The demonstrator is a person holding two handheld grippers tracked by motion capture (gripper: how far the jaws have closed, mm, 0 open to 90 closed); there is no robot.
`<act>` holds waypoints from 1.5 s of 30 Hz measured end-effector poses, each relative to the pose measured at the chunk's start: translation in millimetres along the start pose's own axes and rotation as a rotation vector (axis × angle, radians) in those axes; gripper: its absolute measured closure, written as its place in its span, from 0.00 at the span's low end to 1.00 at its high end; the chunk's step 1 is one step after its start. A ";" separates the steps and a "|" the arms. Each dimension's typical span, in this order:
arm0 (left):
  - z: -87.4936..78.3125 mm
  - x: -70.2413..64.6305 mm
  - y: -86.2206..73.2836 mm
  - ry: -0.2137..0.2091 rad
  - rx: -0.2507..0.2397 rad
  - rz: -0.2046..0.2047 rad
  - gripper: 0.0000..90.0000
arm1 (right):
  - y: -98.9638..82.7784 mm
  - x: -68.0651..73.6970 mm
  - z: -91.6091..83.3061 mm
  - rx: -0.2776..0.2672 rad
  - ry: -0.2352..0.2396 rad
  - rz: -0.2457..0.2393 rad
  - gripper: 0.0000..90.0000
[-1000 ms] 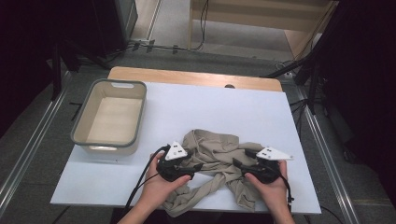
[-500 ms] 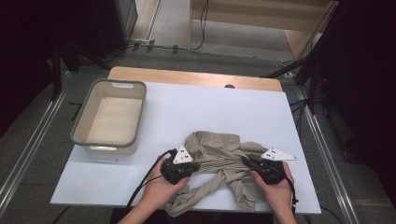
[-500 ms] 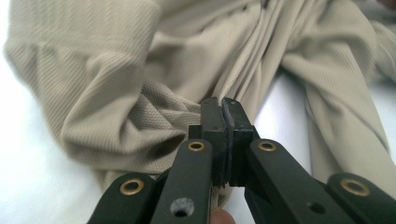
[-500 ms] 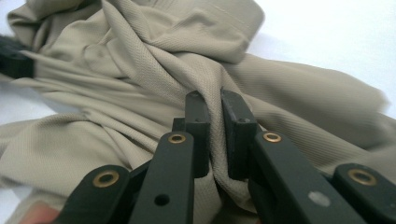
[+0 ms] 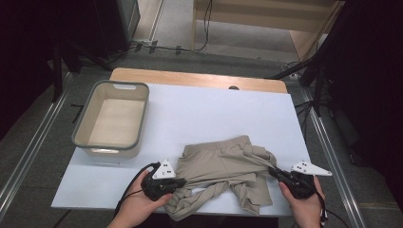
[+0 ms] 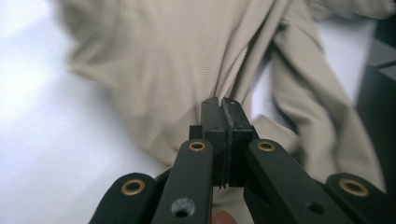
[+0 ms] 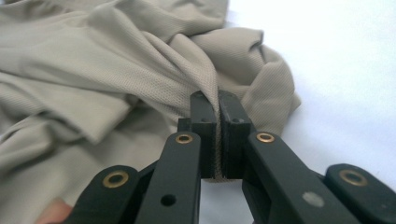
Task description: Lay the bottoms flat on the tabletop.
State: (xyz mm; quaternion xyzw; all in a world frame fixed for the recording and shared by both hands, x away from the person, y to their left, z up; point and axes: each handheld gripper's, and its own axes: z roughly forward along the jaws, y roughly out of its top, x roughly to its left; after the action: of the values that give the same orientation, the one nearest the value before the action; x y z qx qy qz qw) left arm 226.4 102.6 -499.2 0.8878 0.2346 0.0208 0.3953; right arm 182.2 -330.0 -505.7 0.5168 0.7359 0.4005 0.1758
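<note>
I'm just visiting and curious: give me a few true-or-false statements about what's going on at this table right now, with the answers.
1. Both grippers are clamped on the beige garment. True: the left gripper and the right gripper each pinch a fold of it.
2. The garment lies inside the bin. False: it lies on the white table, to the right of the bin.
3. The bin has nothing in it. True.
4. The garment is folded into a neat square. False: it is crumpled, with loose ends near the table's front edge.
5. One hand holds both grippers. False: each hand holds one, at opposite sides of the garment.
</note>
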 end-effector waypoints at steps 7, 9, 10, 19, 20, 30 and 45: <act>-11.6 16.5 18.1 0.086 -0.139 -0.105 0.52 | 22.7 8.9 -3.9 -0.094 0.029 -0.040 0.59; -12.9 24.4 23.6 0.123 -0.168 -0.145 0.47 | 35.3 9.0 -0.1 -0.109 0.027 -0.038 0.59; -12.6 28.8 26.2 0.140 -0.170 -0.162 0.47 | 41.9 8.2 4.0 -0.109 0.031 -0.039 0.59; 21.6 54.9 33.8 0.225 -0.087 -0.253 0.49 | 78.3 -1.3 72.7 0.020 0.029 0.023 0.53; 25.0 55.2 33.7 0.234 -0.079 -0.256 0.51 | 78.5 -3.0 79.9 0.041 0.013 0.032 0.53; 33.2 64.6 35.1 0.261 -0.040 -0.272 0.88 | 73.6 -1.3 110.7 0.149 0.031 0.016 0.68; 35.6 98.8 94.7 0.323 -0.174 -0.240 0.98 | 119.3 -23.4 98.5 -0.021 -0.066 -0.031 0.93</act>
State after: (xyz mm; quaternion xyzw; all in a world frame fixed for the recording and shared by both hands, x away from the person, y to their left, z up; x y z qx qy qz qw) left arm 360.0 66.1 -470.9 0.8012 0.3964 0.1357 0.4272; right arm 331.9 -293.7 -478.1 0.5163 0.7333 0.3885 0.2114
